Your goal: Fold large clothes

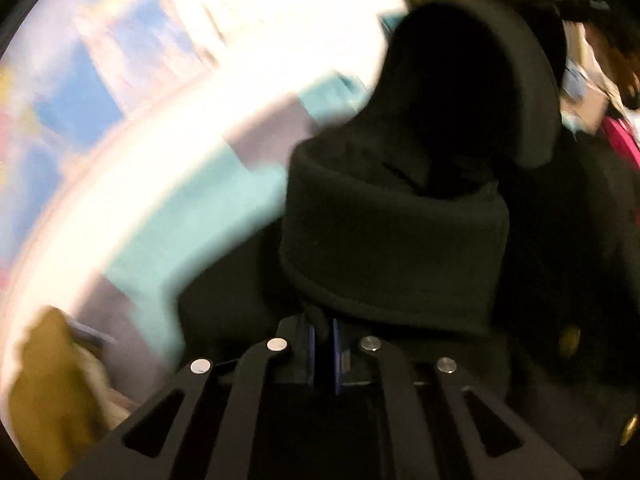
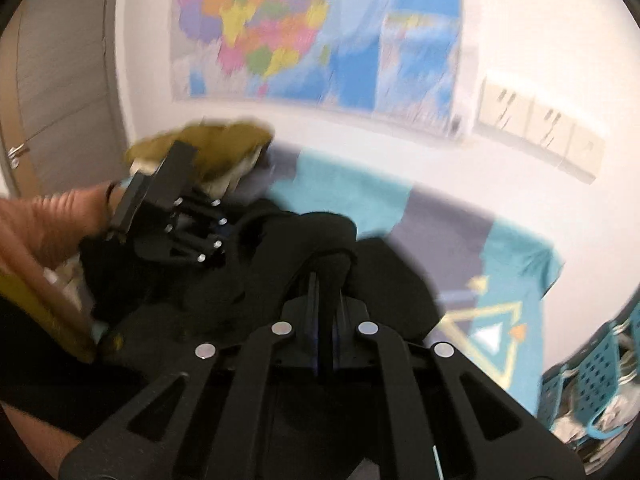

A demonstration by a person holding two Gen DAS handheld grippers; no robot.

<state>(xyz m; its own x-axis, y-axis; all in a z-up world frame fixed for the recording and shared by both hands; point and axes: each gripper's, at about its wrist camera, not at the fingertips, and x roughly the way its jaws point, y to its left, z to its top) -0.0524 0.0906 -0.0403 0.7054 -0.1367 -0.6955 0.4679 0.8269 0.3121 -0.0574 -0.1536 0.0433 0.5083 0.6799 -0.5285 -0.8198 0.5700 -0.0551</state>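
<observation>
Both clamped on the black garment [image 1: 392, 224] bunched centre-frame — left gripper [image 1: 325, 344], right gripper [image 2: 326, 304]: lift evenly, spread hands apart, keep hem taut over the teal sheet [image 2: 360, 196].

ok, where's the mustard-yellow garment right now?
The mustard-yellow garment lies upper left in the right wrist view, behind the left hand-held gripper, on the teal-and-grey cover by the white wall.

Bare teal cover [image 2: 332, 196] beyond bunched black garment [image 2: 280, 240]
</observation>
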